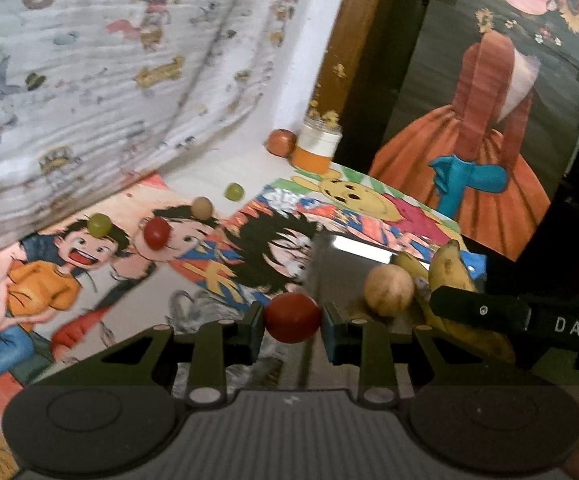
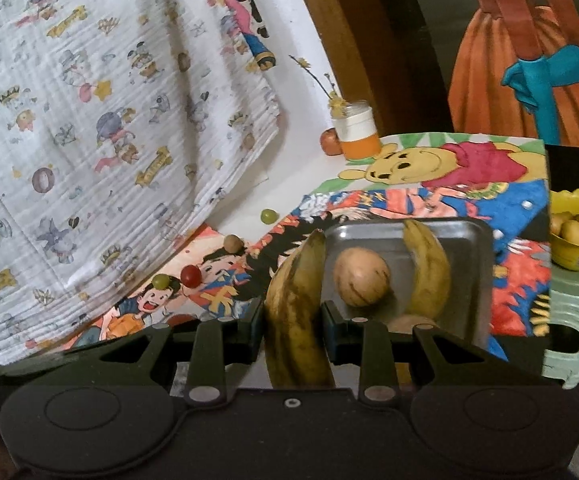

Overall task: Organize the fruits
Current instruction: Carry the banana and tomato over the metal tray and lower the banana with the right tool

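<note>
Red and round, a small cherry tomato (image 1: 292, 317) sits clamped between the fingers of your left gripper (image 1: 292, 322), above the cartoon-printed bench (image 1: 89, 280). Your right gripper (image 2: 293, 326) has its fingers clamped on a spotted yellow banana (image 2: 295, 304), beside a square metal tray (image 2: 475, 264). That tray holds a pale tan round fruit (image 2: 362, 277) and a second yellow banana (image 2: 429, 272).

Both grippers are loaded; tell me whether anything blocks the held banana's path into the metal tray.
Nothing visible does. The right gripper holds the banana at the tray's near edge; open floor remains beside the round fruit.
</note>
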A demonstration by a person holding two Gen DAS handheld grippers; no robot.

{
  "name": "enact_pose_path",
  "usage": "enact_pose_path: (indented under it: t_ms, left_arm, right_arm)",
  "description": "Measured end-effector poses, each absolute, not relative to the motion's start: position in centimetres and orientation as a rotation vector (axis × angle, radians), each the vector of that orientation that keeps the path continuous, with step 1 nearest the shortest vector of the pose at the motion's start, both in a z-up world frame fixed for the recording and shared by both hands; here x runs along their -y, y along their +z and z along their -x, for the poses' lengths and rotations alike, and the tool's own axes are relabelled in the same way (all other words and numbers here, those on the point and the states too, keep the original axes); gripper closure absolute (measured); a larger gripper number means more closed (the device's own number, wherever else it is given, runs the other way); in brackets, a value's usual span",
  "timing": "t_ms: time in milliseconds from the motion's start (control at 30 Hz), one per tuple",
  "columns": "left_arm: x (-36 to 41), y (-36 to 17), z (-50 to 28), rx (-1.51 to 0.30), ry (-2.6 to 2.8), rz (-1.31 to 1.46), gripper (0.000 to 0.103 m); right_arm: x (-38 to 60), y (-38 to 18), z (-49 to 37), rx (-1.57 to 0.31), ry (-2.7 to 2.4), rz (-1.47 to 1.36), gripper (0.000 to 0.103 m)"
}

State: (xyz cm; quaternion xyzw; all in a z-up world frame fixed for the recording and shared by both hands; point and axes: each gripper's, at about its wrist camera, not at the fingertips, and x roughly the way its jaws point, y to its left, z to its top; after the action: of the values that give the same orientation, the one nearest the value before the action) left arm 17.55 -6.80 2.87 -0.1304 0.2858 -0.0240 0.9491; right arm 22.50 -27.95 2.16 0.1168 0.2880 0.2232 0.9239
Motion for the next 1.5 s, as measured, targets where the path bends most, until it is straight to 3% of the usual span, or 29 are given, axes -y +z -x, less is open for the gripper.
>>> enact_pose_path:
  t_ms: [1500]
  left_arm:
    - [11.2,-1.0,-17.9,-0.708,-0.11,0.184,0.07]
  right_arm:
    - [29.8,-3.9,-19.0,-0.619,0.445,-0.1,0.07]
